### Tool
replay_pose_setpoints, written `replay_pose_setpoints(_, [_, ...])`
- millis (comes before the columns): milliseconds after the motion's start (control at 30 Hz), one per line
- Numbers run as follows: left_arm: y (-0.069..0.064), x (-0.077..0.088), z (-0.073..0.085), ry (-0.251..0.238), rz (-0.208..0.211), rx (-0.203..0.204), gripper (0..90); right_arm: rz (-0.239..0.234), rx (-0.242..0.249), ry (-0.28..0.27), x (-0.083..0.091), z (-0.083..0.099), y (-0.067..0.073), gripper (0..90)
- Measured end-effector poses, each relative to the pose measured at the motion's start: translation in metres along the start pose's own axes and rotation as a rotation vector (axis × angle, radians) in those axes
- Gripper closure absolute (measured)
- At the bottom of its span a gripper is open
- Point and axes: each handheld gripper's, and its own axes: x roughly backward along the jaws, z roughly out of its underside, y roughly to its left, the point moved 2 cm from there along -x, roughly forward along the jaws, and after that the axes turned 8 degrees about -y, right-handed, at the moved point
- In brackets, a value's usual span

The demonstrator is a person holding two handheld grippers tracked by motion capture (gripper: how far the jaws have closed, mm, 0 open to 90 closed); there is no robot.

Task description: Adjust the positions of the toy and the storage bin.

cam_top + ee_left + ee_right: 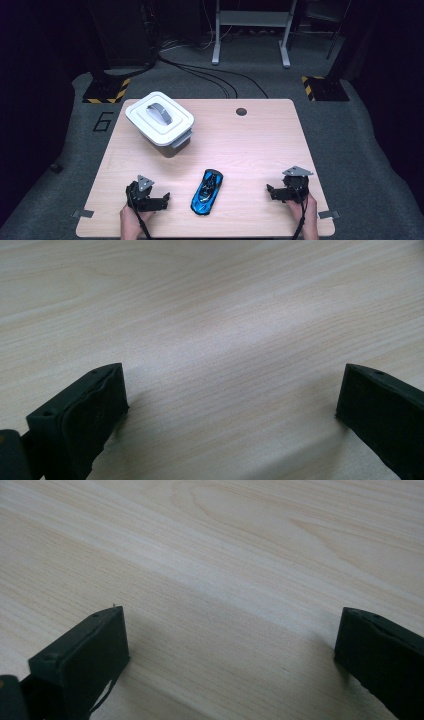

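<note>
Blue toy car [206, 192] lies on the wooden table [260, 145] between the left gripper [162, 200] and right gripper [270, 191], both spread wide and empty. Nothing is grasped yet; probably one gripper must next reach inward and straddle it.

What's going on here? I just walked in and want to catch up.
A person sits at a wooden table with a gripper in each hand. The left gripper and right gripper both rest near the table's front edge, jaws wide open with nothing between them. A blue toy car lies untouched between them. A white lidded container stands closed farther back on the left.
</note>
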Motion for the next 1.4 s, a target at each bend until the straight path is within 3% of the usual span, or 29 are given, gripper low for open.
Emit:
replay_pose_setpoints(333, [-0.011,0.008,-0.018,-0.028,0.026,0.011,0.0,0.002,-0.001,0.001,0.000,0.000,0.000,0.0])
replay_pose_setpoints(567, [-0.025,0.011,-0.033,-0.022,0.056,-0.013,0.0,0.002,-0.002,0.000,0.000,0.000,0.000,0.0])
replay_pose_setpoints(733, [-0.035,0.008,-0.042,-0.019,0.090,-0.010,0.0,0.003,-0.001,0.001,0.000,0.000,0.000,0.0])
replay_pose_setpoints(1233, [-0.069,-0.007,-0.065,-0.006,0.125,-0.020,0.0,0.003,-0.002,0.001,0.000,0.000,0.000,0.0])
replay_pose_setpoints(1400, [-0.084,-0.016,-0.073,0.029,0.161,-0.042,0.0,0.003,-0.002,0.000,0.000,0.000,0.000,0.0])
